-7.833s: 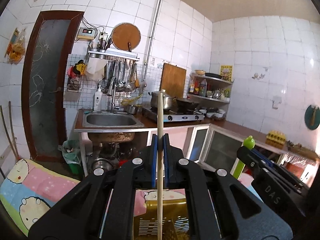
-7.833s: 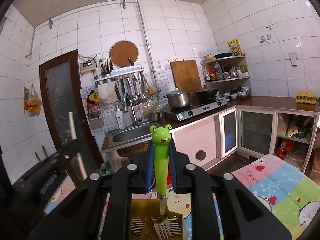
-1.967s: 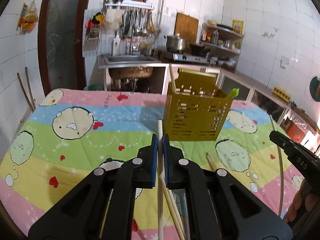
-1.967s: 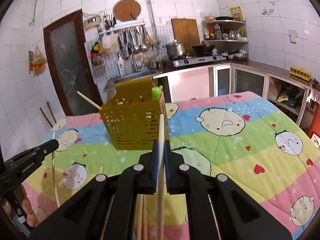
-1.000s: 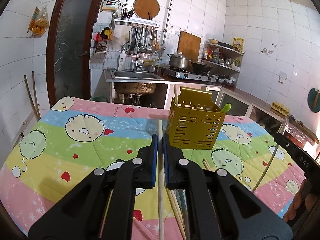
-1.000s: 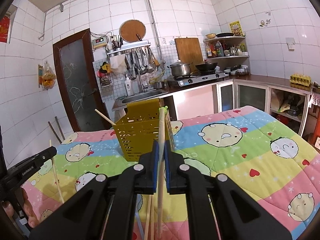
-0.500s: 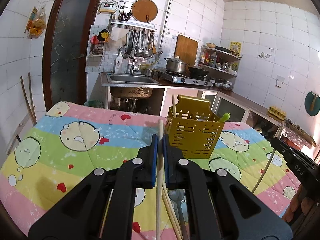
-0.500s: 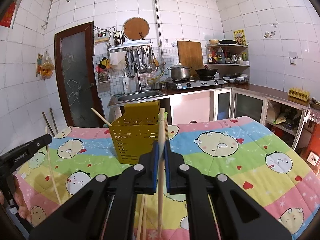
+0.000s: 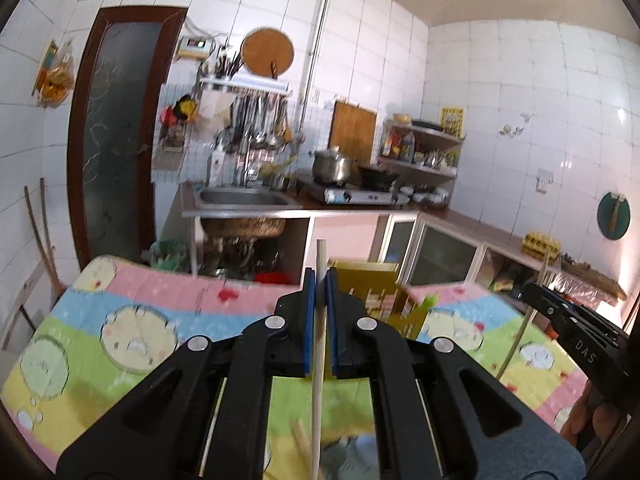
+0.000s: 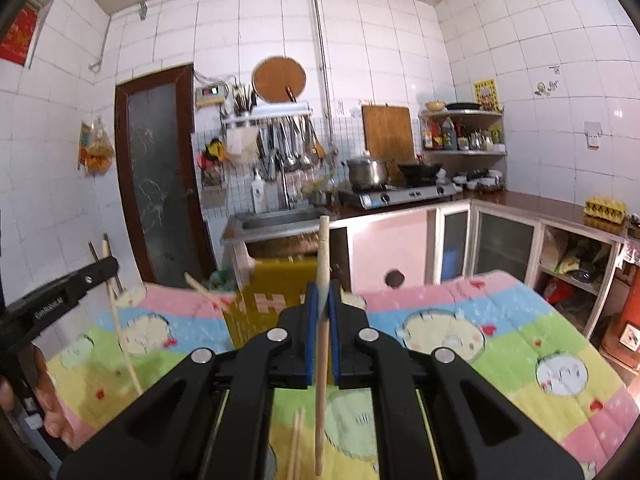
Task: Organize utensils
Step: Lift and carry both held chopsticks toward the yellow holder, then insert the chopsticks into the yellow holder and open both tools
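My left gripper (image 9: pixel 320 280) is shut on a wooden chopstick (image 9: pixel 320 256) that stands upright between its blue pads. Just behind its fingers stands the yellow slotted utensil basket (image 9: pixel 376 292), with a green handle (image 9: pixel 428 304) poking out of it. My right gripper (image 10: pixel 323 292) is shut on a second upright chopstick (image 10: pixel 324 248), and the basket (image 10: pixel 276 292) is close behind it with one chopstick (image 10: pixel 204 286) leaning out to the left. Each gripper shows at the edge of the other's view, right gripper (image 9: pixel 536 294) and left gripper (image 10: pixel 108 266).
A cartoon-print quilt (image 9: pixel 132 344) covers the table. Loose chopsticks (image 10: pixel 296 440) lie on it below the grippers. Beyond the table are a steel sink (image 9: pixel 244 200), a stove with pots (image 9: pixel 352 192), cabinets and a dark door (image 9: pixel 116 140).
Both grippers have risen with their chopsticks still held. The basket now sits lower in both views, partly hidden behind the fingers, and more wall and ceiling show.
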The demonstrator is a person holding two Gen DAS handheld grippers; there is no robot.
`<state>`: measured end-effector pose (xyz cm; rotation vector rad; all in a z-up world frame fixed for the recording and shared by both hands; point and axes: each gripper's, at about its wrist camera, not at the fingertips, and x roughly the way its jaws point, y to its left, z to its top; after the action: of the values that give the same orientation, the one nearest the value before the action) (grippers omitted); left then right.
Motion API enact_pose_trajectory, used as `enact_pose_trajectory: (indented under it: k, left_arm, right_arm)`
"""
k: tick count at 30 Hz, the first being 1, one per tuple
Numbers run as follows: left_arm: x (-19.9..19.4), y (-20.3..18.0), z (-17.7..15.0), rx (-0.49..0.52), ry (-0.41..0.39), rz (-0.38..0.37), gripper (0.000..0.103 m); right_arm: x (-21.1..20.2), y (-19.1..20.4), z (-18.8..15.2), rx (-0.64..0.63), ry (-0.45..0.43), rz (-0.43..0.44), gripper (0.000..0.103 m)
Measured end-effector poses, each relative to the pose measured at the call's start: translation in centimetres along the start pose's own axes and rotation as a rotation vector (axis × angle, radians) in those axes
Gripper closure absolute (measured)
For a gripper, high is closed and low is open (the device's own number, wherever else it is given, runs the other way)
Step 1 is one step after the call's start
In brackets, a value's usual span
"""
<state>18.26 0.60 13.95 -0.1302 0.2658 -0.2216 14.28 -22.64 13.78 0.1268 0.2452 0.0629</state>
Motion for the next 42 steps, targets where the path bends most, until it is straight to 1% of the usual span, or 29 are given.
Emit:
enact_pose_trajectory:
  k: [3,7,12,14,19,22,25,30,33,37,38,39,40,41,42]
  left_arm:
    - [0.6,-1.0,2.7,0.009,-0.060,-0.012,0.099]
    - [2.6,-2.0,6.6,-0.025,-0.124,-0.031,0.099]
    - [5.1,-3.0,9.1,-0.034,-0.222,-0.025,0.099]
    - [7.0,-3.2,9.5,-0.030,-0.244,0.004,0.099]
    - [11.8,-3.2,9.1,-0.032,-0.237,0.066,0.099]
    - [13.9,-3.3,8.2,-0.004,-0.239,0.106,0.099]
    - [15.6,-3.0,6.9,0.004,-0.219,0.114,0.099]
    - [17.8,-1.9,4.5,-0.016,-0.140,0.113,0.099]
    - [18.1,-1.2,3.8,-0.019,-0.095,0.116,0.099]
    - [17.6,-0.3,3.7,-0.034,-0.023,0.103,0.098]
    - [17.1,-0.1,3.9,-0.035,-0.010,0.100,0.095]
    - [16.8,0.1,4.0,-0.036,-0.001,0.100,0.084]
    - [16.1,0.3,4.2,-0.036,0.007,0.101,0.068]
    - [15.3,0.4,4.3,-0.036,0.006,0.104,0.061]
    - [14.1,0.6,4.5,-0.032,-0.005,0.110,0.050]
  right_arm:
    - [0.4,0.7,2.6,-0.026,-0.055,-0.001,0.097]
    - [1.9,1.5,6.2,-0.046,-0.113,-0.001,0.097]
    - [4.4,2.4,8.8,-0.088,-0.180,-0.025,0.097]
    - [5.8,2.7,9.3,-0.104,-0.196,-0.037,0.097]
    - [9.4,2.3,9.4,-0.077,-0.190,-0.052,0.097]
    - [11.1,1.7,8.9,-0.059,-0.181,-0.052,0.097]
    - [12.8,1.4,8.2,-0.053,-0.156,-0.045,0.097]
    - [15.3,0.3,5.8,-0.014,-0.061,-0.045,0.097]
    - [16.1,-0.4,4.1,-0.001,-0.006,-0.043,0.097]
    - [16.7,-1.3,3.0,0.013,0.058,-0.035,0.096]
    - [16.6,-1.4,3.0,0.017,0.073,-0.032,0.096]
    - [16.5,-1.5,3.0,0.018,0.080,-0.036,0.095]
    - [16.2,-1.6,3.1,0.018,0.087,-0.043,0.089]
    - [15.8,-1.8,3.3,0.017,0.092,-0.052,0.078]
    - [15.4,-1.9,3.4,0.016,0.091,-0.058,0.053]
